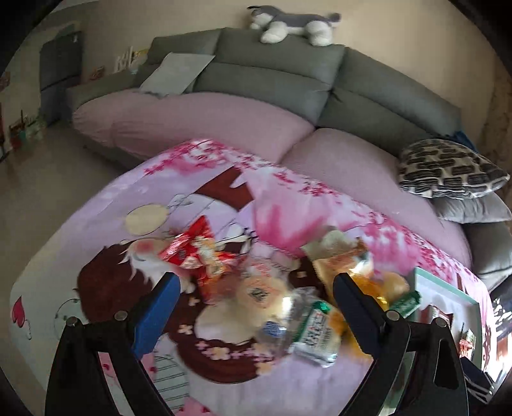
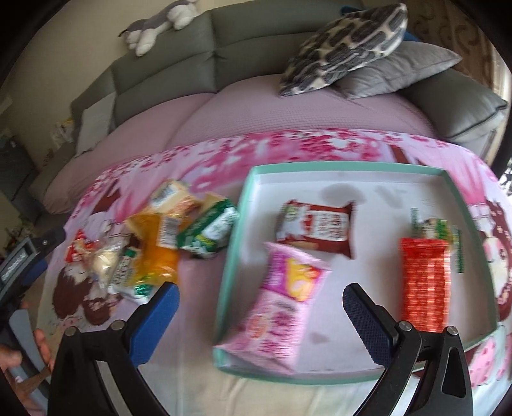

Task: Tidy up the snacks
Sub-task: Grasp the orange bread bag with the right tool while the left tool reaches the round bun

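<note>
A heap of snack packets (image 1: 288, 288) lies on the pink cartoon-print cloth (image 1: 96, 230); the same heap (image 2: 160, 243) shows in the right wrist view. My left gripper (image 1: 256, 288) hovers open over the heap, nothing between its fingers. A teal-rimmed white tray (image 2: 352, 166) holds a pink packet (image 2: 281, 304), a brown and white packet (image 2: 316, 227), a red checked packet (image 2: 424, 284) and a green packet (image 2: 438, 227). My right gripper (image 2: 260, 296) stands open above the tray's near left part, just over the pink packet. The tray's corner (image 1: 448, 288) peeks in at the left view's right side.
Behind the table runs a grey sofa (image 1: 272, 73) with a pink cover (image 2: 288, 112), a patterned cushion (image 2: 345, 48) and a plush dog (image 1: 294, 25). A person's hand (image 2: 19, 352) holds the other gripper at the lower left. Bare floor (image 1: 48, 166) lies to the left.
</note>
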The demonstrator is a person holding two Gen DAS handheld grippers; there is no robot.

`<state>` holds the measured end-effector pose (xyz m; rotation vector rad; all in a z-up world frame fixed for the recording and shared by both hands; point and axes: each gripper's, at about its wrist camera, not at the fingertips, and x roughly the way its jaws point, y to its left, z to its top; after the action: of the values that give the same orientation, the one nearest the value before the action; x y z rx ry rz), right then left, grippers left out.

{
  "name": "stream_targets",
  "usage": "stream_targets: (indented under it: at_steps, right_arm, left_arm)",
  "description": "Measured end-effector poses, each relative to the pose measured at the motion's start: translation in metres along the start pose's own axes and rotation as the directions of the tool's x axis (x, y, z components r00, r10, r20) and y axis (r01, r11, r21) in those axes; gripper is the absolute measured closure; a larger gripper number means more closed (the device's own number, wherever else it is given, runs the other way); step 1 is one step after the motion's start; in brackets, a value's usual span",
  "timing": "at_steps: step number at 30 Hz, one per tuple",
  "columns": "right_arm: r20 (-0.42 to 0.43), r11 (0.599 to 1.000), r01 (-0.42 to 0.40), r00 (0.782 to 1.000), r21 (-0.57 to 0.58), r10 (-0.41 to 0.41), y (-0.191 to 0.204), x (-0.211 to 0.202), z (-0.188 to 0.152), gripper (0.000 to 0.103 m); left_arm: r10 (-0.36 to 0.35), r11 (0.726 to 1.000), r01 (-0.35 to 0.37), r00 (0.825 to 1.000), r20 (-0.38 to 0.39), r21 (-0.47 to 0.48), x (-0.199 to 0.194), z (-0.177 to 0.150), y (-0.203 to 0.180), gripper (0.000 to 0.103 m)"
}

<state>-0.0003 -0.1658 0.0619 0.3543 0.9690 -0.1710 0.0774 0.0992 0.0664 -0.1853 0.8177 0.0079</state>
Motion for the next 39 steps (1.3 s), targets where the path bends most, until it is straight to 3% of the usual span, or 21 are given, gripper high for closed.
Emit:
stream_targets:
  at_steps: [7,12,17,23,30,39]
  right_arm:
    - [-0.01,0.994,-0.093,0.996,-0.058,0.092,0.032,0.009,-0.005,0.0]
    - [-0.013,0.992,-0.091,0.996,-0.082,0.09,0.042,0.013,-0.006,0.0]
    - [-0.018,0.993,-0.093,0.996,-0.068,0.092,0.046,0.015,0.0,0.0]
    - [-0.038,0.991,-0.11,0.994,-0.078,0.107,0.057,0.023,0.005,0.0]
    - [-0.053,0.988,-0.138,0.99,-0.067,0.134,0.073,0.035,0.015,0.0]
    - [-0.123,0.987,-0.137,0.984,-0.084,0.126,0.095,0.072,0.022,0.012]
  left_arm:
    - [-0.022,0.999,0.019,0.997,-0.076,-0.042,0.017,0.002,0.014,0.007]
    - [-0.026,1.0,0.023,0.988,-0.153,-0.02,0.037,0.001,0.009,0.007]
    - [-0.031,0.999,0.027,0.984,-0.176,-0.022,0.052,0.005,0.007,0.007]
    - [-0.086,0.996,0.078,0.967,-0.241,-0.042,0.071,0.003,0.005,0.007]
    - [-0.096,0.995,0.092,0.952,-0.29,-0.026,0.086,-0.001,-0.002,0.007]
    - [-0.07,0.997,0.073,0.946,-0.317,-0.002,0.1,-0.005,-0.005,0.007]
